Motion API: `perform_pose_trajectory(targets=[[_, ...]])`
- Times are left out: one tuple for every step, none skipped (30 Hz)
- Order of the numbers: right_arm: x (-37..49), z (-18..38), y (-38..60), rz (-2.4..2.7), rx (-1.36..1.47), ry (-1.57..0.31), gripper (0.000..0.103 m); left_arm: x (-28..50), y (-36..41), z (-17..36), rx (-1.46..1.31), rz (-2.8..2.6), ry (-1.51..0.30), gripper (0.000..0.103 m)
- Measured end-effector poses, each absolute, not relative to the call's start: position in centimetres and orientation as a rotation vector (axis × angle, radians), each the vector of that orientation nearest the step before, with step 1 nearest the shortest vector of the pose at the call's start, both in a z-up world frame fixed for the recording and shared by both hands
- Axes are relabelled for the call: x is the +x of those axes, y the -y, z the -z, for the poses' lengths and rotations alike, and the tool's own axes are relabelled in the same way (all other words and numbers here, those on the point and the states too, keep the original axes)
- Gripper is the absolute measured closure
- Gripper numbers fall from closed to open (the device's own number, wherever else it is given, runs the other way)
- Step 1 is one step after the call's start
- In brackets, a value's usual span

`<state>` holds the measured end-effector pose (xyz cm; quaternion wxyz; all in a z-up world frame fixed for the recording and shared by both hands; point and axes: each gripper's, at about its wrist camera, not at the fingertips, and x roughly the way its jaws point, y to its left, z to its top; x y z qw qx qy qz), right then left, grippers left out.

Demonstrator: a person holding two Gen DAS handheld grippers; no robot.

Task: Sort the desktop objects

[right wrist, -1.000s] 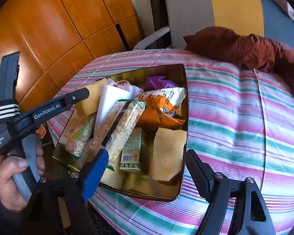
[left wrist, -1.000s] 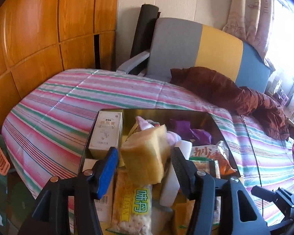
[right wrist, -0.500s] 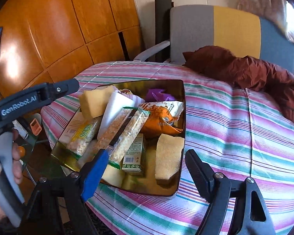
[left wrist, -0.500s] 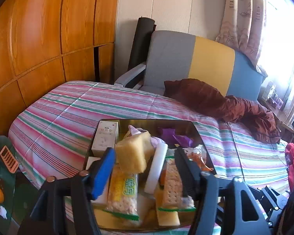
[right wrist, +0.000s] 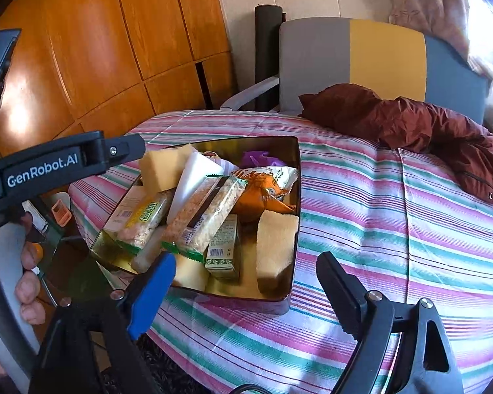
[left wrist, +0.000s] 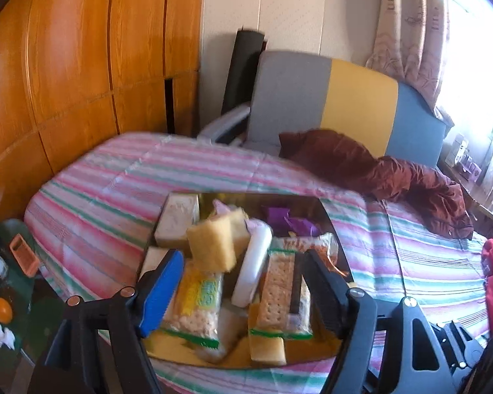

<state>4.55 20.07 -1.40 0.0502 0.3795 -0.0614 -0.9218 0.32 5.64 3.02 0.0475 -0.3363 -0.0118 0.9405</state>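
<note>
Looking along the left gripper [left wrist: 240, 282], jaws just opening wide with nothing pinched, one gold tin [left wrist: 325, 210] is sitting on the striped cloth [left wrist: 92, 203], holding two cracker packs [left wrist: 197, 308], one white pack [left wrist: 253, 269], one pale box [left wrist: 177, 220], and one yellow sponge [left wrist: 213, 246] lying loose on top. Facing the right gripper [right wrist: 243, 289], also just opening wide and empty, the same tin [right wrist: 297, 164] is showing two sponges [right wrist: 276, 246], an orange snack bag [right wrist: 266, 187], a green carton [right wrist: 223, 246] and the person's hand [right wrist: 29, 282], unseen from the left.
</note>
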Motion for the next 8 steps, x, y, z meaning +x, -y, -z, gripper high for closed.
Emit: perform_pose_trajectory(targets=[[4.6, 1.5, -20.1, 2.809, 1.156, 0.183, 0.015, 0.4, -5.7, -3.1, -1.010, -2.880, 0.024, 0.028], [4.6, 1.5, -20.2, 2.812, 1.161, 0.180, 0.015, 0.4, -5.6, -3.2, -1.001, -2.885, 0.020, 0.029], [4.7, 1.5, -20.3, 2.813, 1.162, 0.181, 0.015, 0.5, -5.6, -3.2, -0.996, -2.890, 0.018, 0.031], [4.7, 1.6, -20.4, 2.816, 1.161, 0.182, 0.015, 0.5, -5.6, -3.2, -0.991, -2.892, 0.018, 0.035], [4.8, 1.6, -20.5, 2.822, 1.161, 0.180, 0.015, 0.5, -5.5, -3.1, -0.990, -2.894, 0.014, 0.037], [4.9, 1.5, -20.8, 2.835, 1.160, 0.171, 0.015, 0.4, -5.5, -3.0, -0.992, -2.899, -0.002, 0.038], [5.1, 1.4, -21.0, 2.852, 1.153, 0.164, 0.015, 0.4, -5.5, -2.9, -0.999, -2.901, -0.004, 0.038], [5.3, 1.2, -21.6, 2.884, 1.142, 0.164, 0.015, 0.2, -5.4, -2.8, -1.013, -2.894, 0.001, 0.038]])
